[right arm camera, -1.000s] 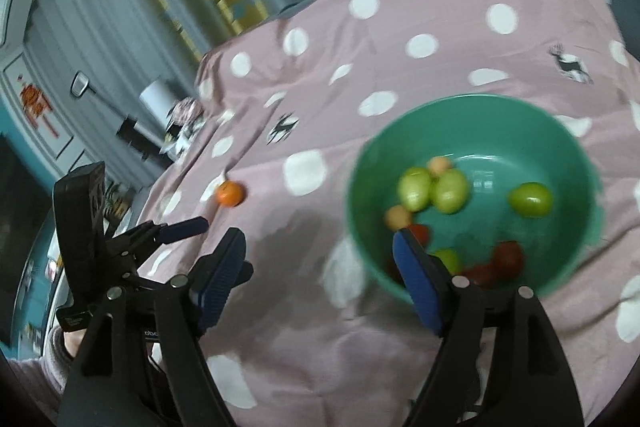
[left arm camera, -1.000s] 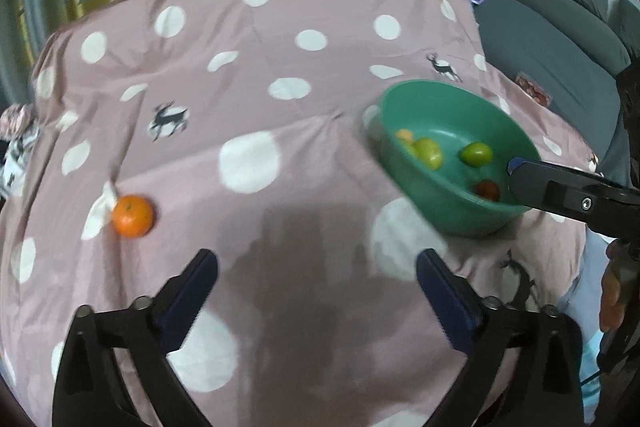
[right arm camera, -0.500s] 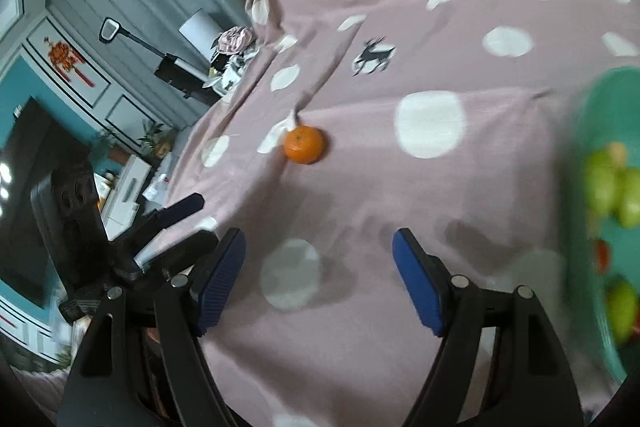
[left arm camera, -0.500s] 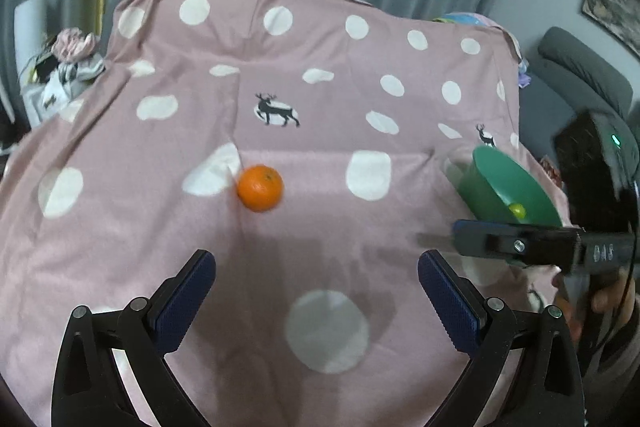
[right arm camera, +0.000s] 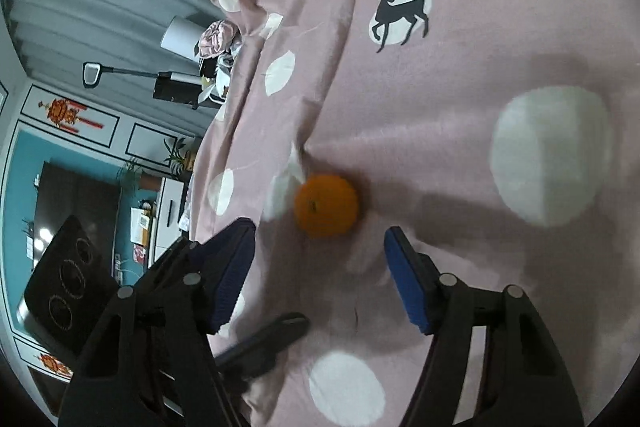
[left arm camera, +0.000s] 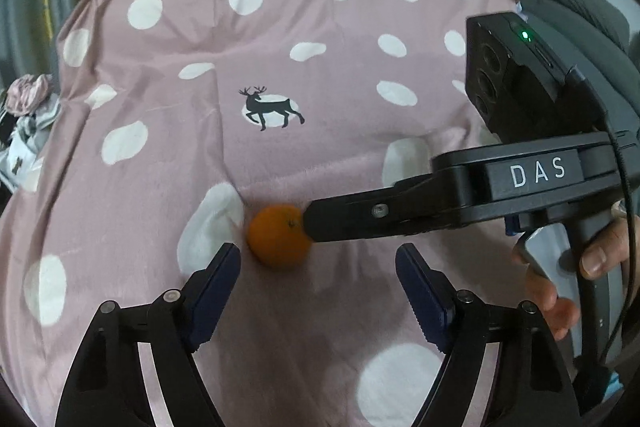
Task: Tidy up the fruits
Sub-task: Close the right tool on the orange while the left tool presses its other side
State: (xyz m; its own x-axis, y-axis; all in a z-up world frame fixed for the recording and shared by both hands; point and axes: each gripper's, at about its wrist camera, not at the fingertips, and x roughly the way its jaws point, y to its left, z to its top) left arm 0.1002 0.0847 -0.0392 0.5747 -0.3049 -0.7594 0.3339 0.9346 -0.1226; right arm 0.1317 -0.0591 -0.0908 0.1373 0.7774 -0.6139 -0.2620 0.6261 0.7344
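Item one: a small round orange tangerine [left arm camera: 278,242], its stem dimple facing up. I am seeing it lying on a pink cotton cloth with white polka dots and dark deer prints [left arm camera: 320,67], just ahead of both sets of fingers and touching none of the blue pads.

Item two: the left gripper [left arm camera: 318,289], black frame with dark blue ribbed pads. I am watching its jaws closing while they are still standing well apart. Nothing is sitting between the pads; the tangerine is lying just beyond the tip of the left finger [left arm camera: 218,279], a little toward the middle of the gap.

Item three: the right gripper [right arm camera: 320,275], same build, brighter blue pads. I am watching its jaws closing too, and they are still spread wider than the fruit. The tangerine [right arm camera: 326,205] is sitting just past the fingertips, roughly centred on the gap and slightly nearer the left finger [right arm camera: 232,267]. It is gripping nothing. In the left wrist view one black finger of this gripper is reaching in from the right, its tip overlapping the fruit's right edge; I cannot tell whether it is touching.

Item four: a person's hand [left arm camera: 580,267], wrapping the right gripper's handle at the far right of the left fingers.

Item five: the cloth [right arm camera: 480,107], creasing into a small fold just beyond the tangerine, on the left-finger side.
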